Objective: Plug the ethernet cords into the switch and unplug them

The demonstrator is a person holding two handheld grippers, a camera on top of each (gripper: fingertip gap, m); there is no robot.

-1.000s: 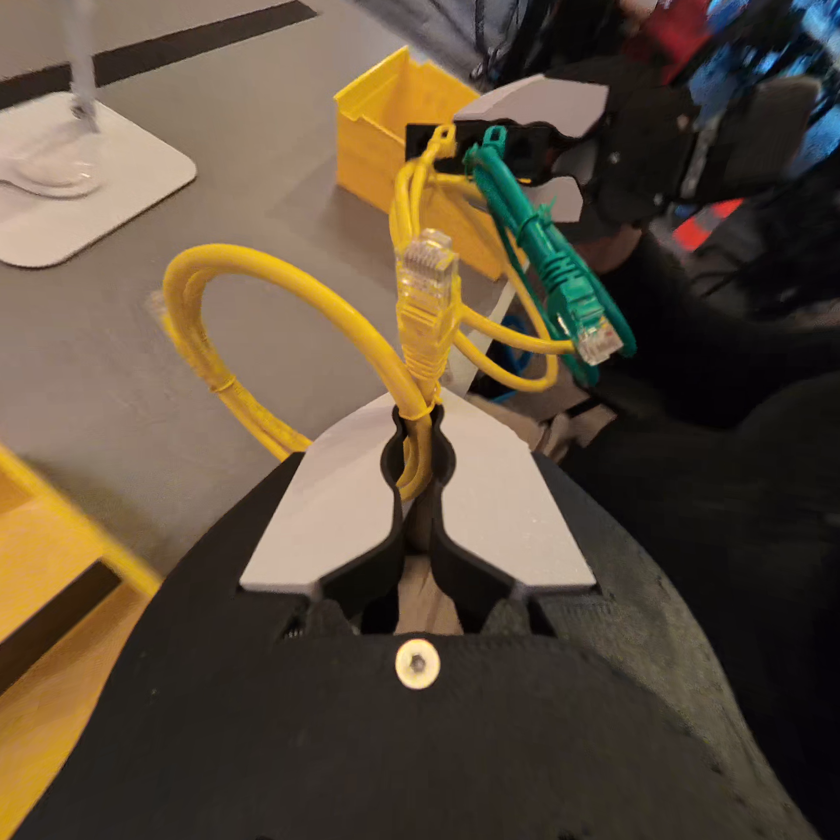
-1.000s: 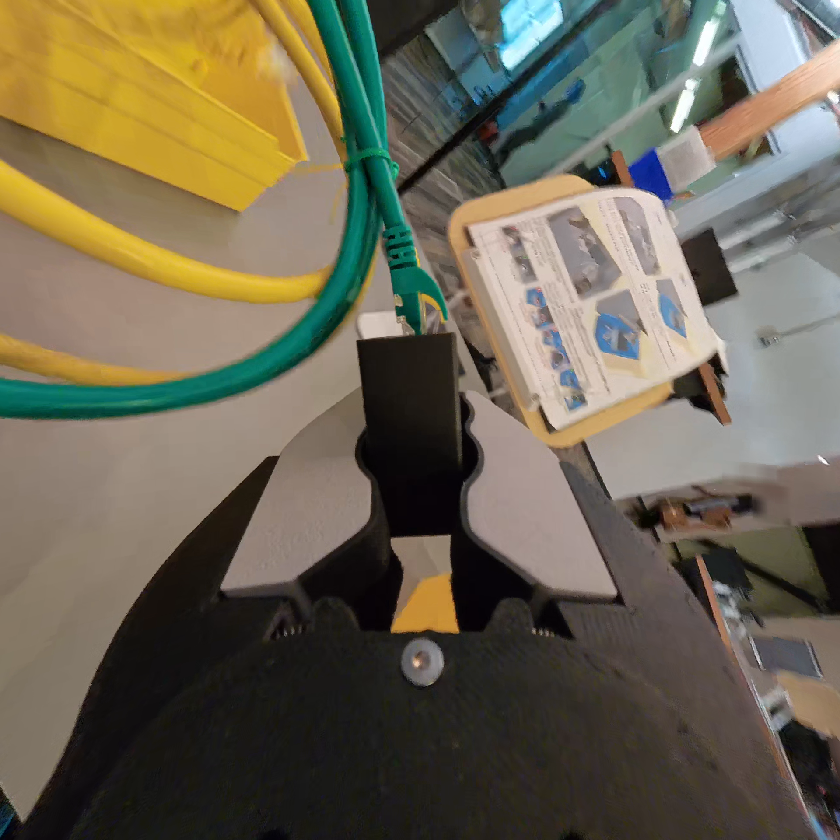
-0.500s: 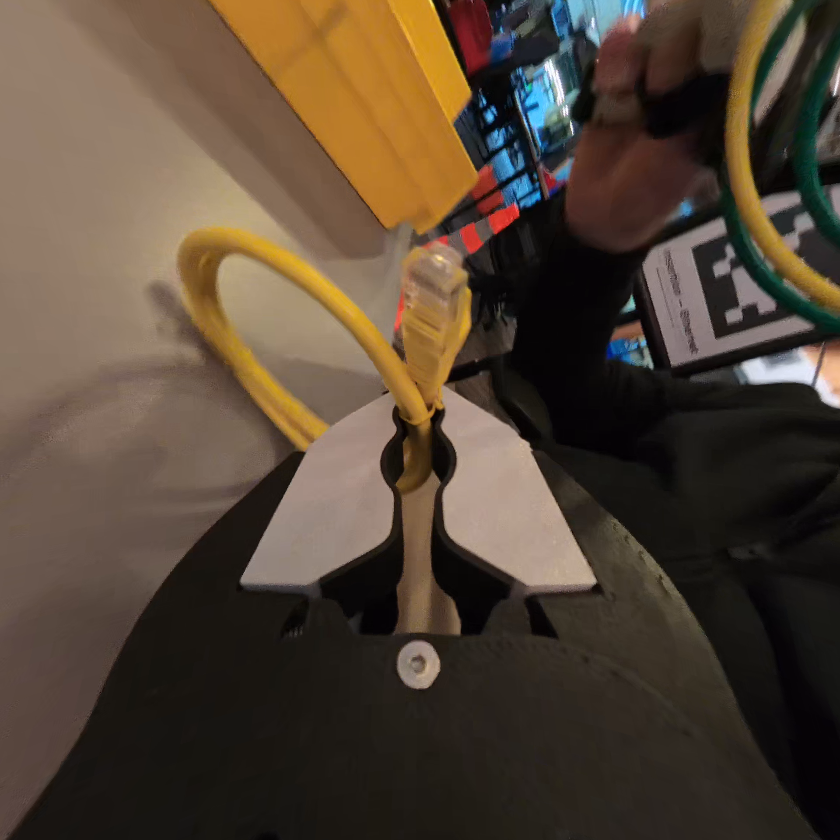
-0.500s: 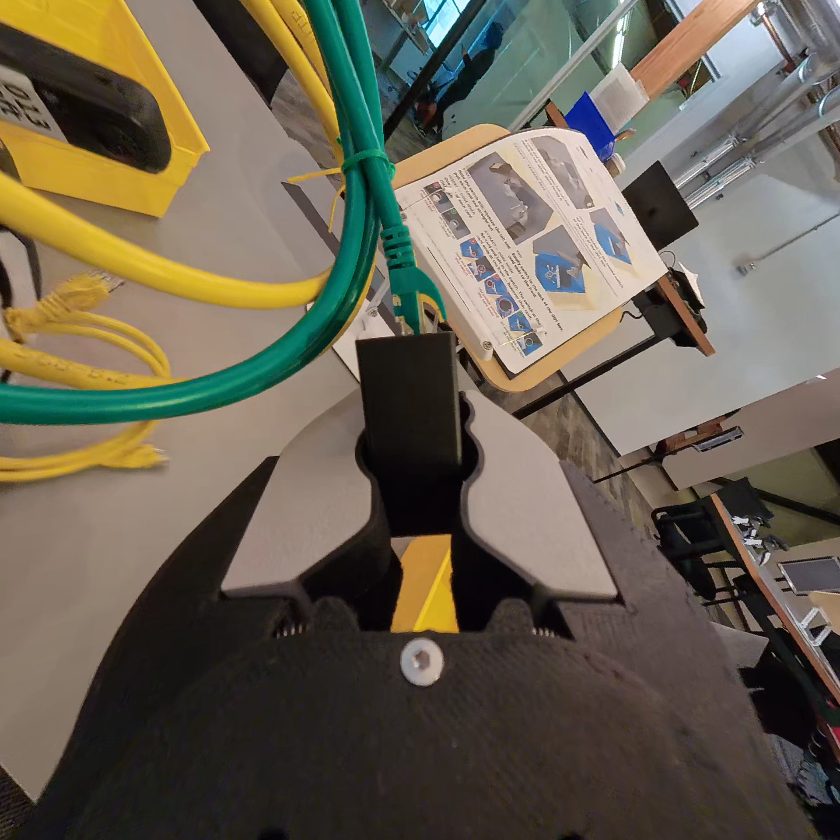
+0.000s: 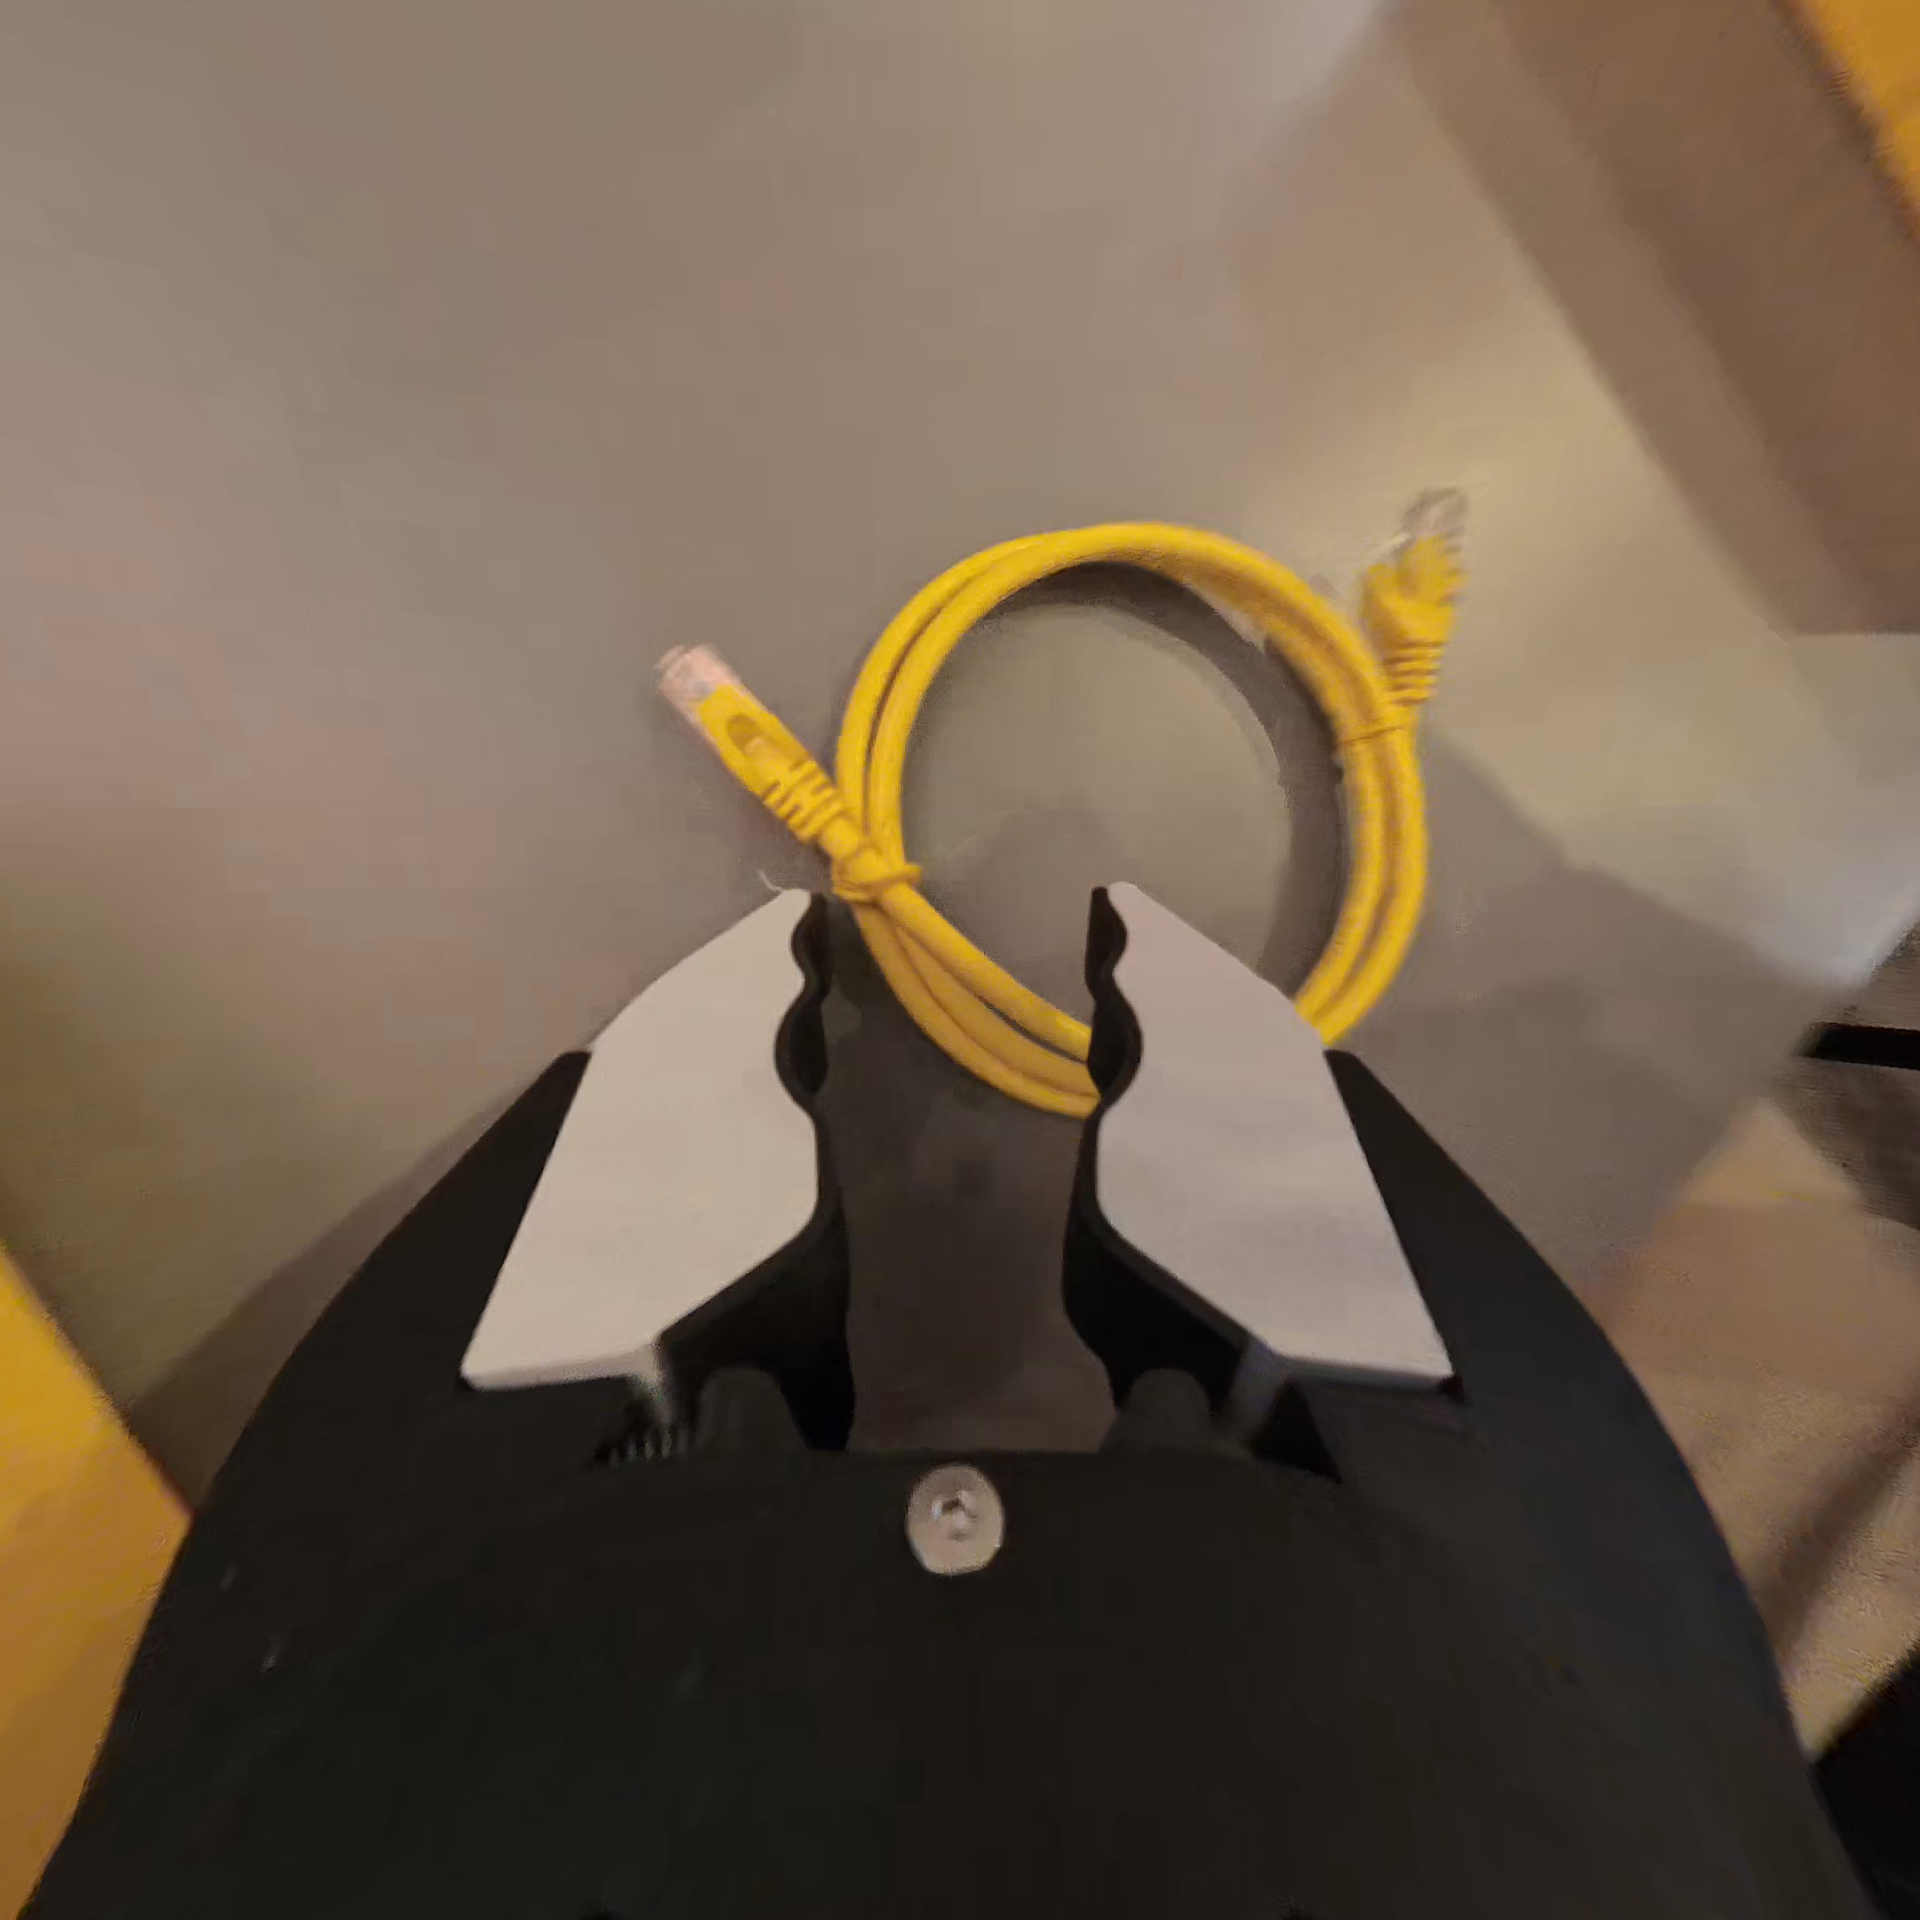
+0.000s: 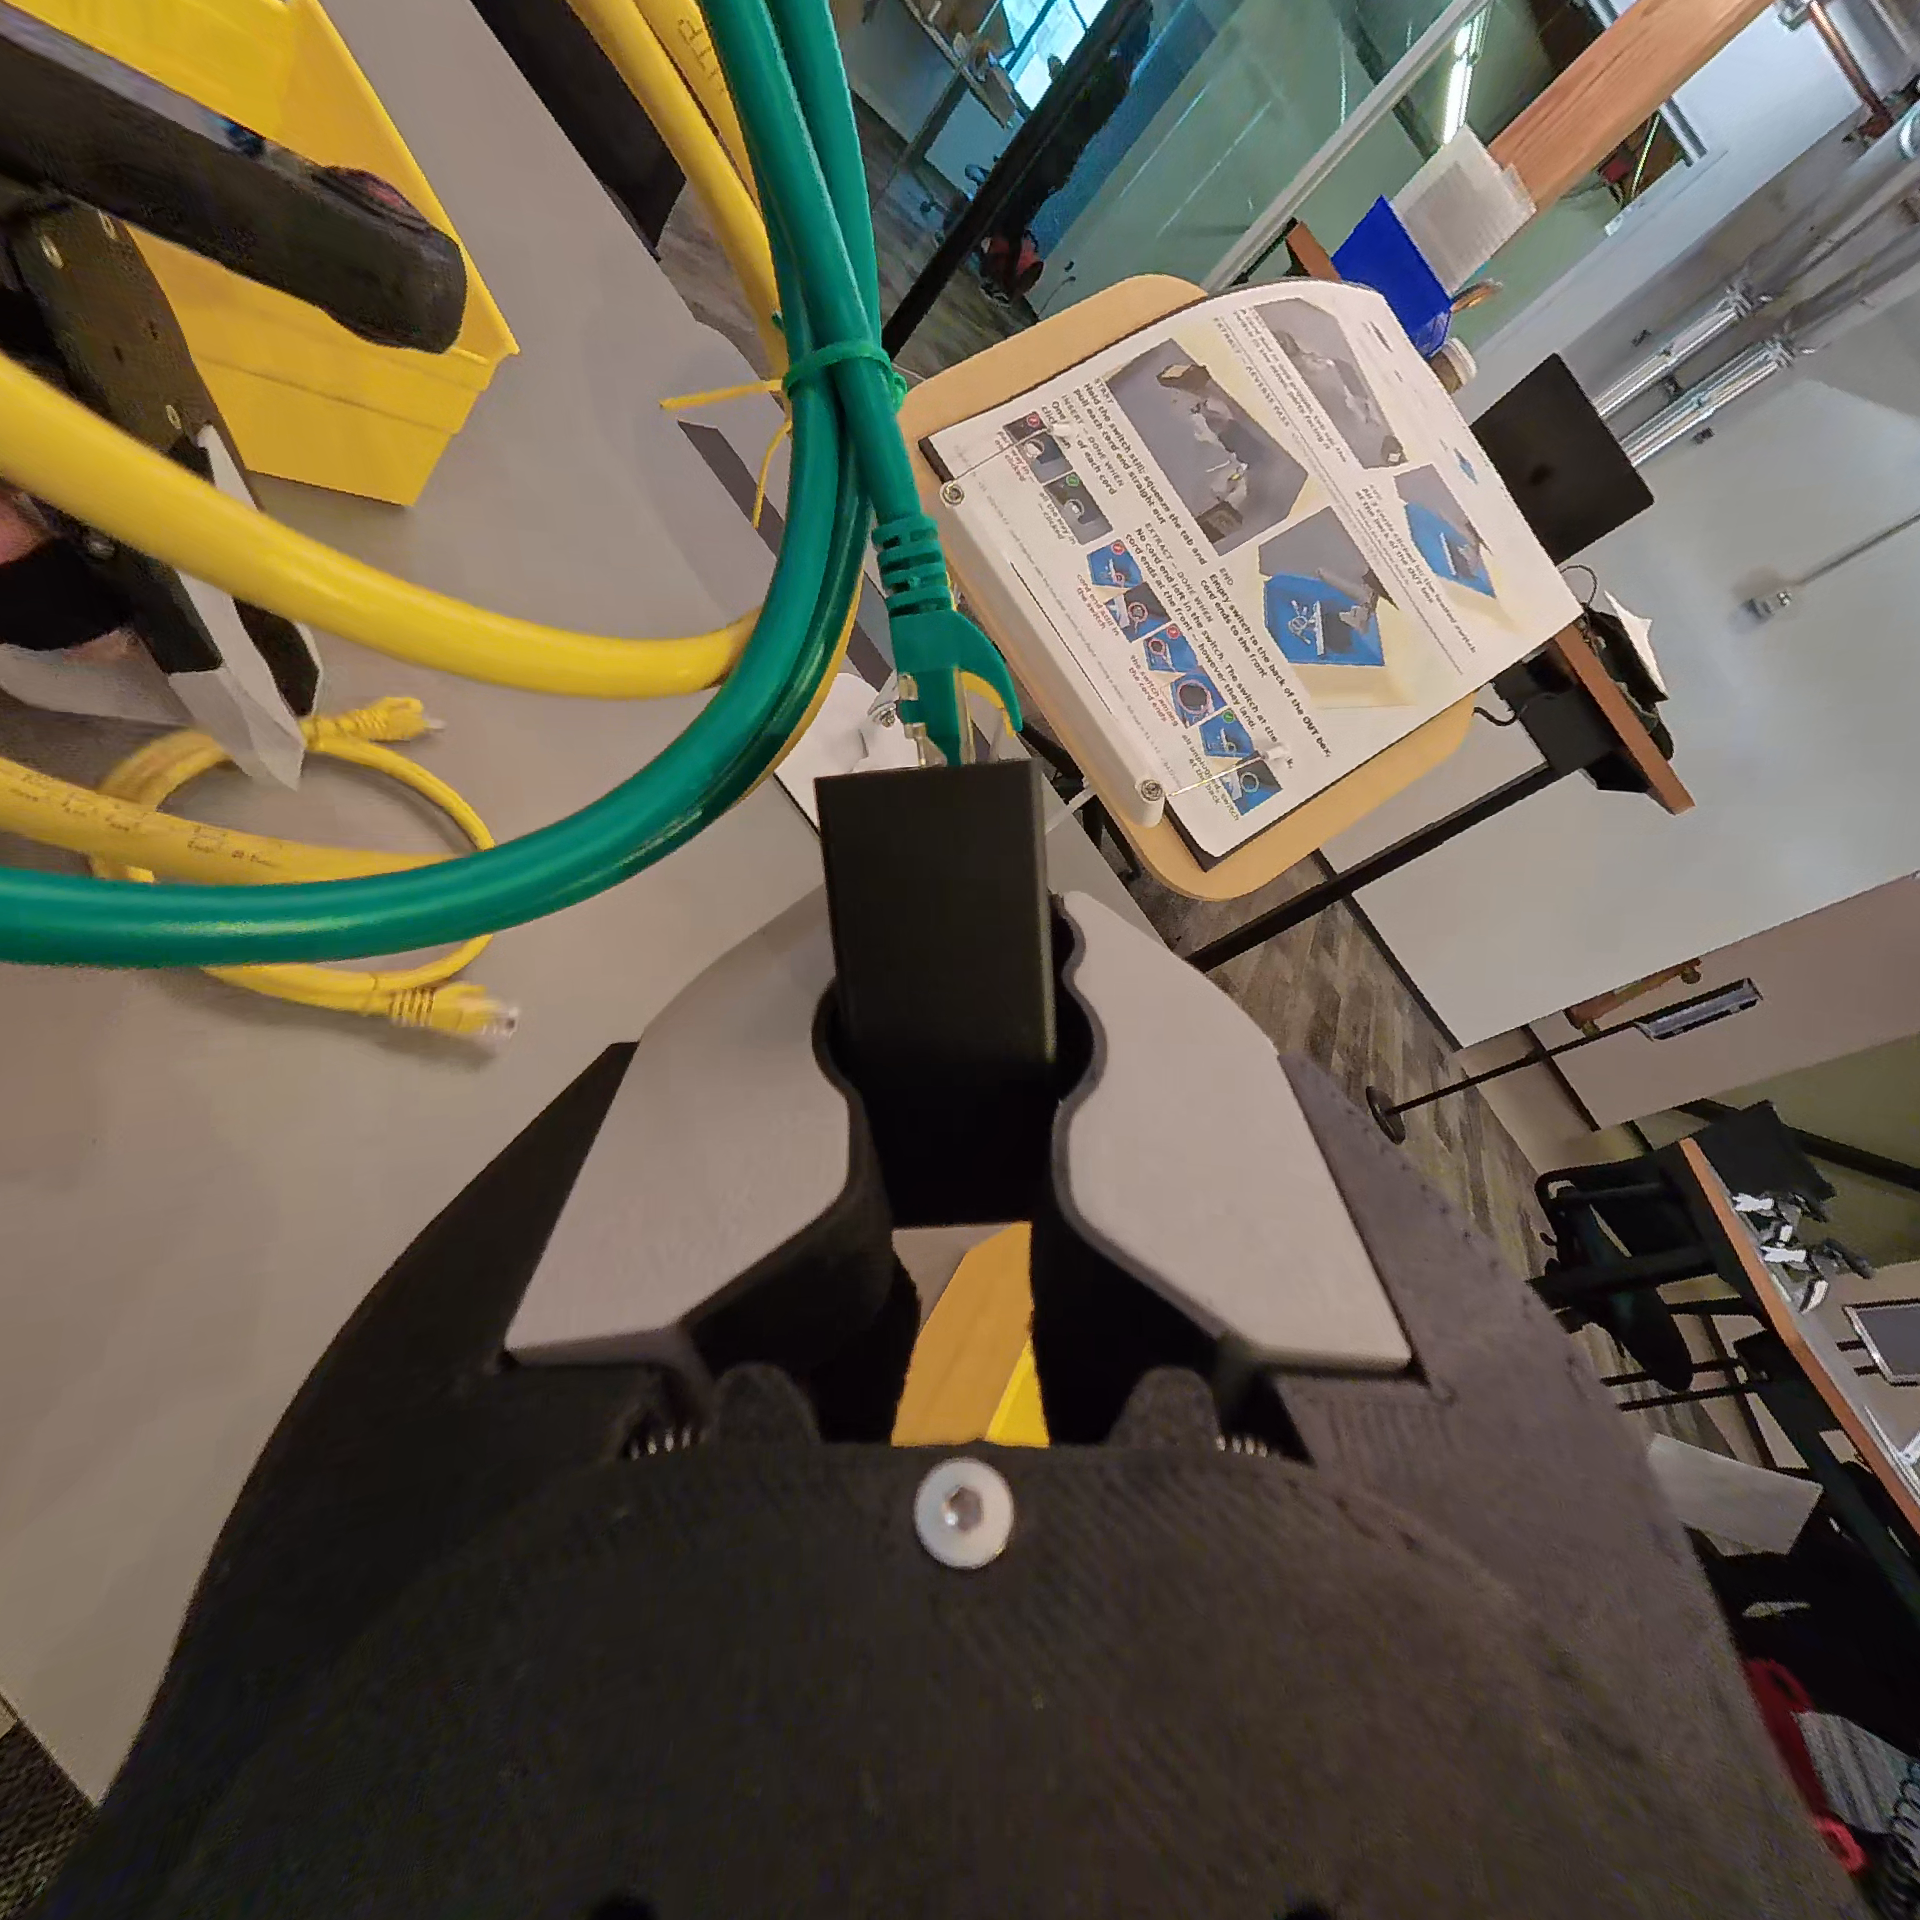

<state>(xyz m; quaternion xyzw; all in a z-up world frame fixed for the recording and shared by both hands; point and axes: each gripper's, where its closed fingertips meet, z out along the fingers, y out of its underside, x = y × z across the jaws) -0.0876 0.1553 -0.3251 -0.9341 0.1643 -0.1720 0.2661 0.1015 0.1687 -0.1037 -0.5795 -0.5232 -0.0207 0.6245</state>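
My left gripper (image 5: 951, 904) is open just above the grey table (image 5: 520, 416). A coiled yellow ethernet cord (image 5: 1371, 831) lies on the table, and part of its loop runs between the jaws without being gripped. Both of its plugs lie free. My right gripper (image 6: 940, 935) is shut on the black switch (image 6: 935, 894), held above the table. A green cord (image 6: 925, 623) is plugged into the switch's far face, and a second yellow cord (image 6: 364, 603) hangs with it. The right wrist view also shows the coiled cord (image 6: 312, 894) under the left gripper (image 6: 260, 717).
A yellow bin (image 6: 343, 395) stands on the table behind the left gripper. A board with a printed instruction sheet (image 6: 1247, 561) stands beyond the table's edge. Another yellow edge (image 5: 62, 1558) shows at the lower left of the left wrist view. There is about 30 cm between the tips of the two grippers.
My left gripper has come down to the table and opened, letting go of the yellow cord, which now lies flat. My right gripper still holds the switch and has turned slightly.
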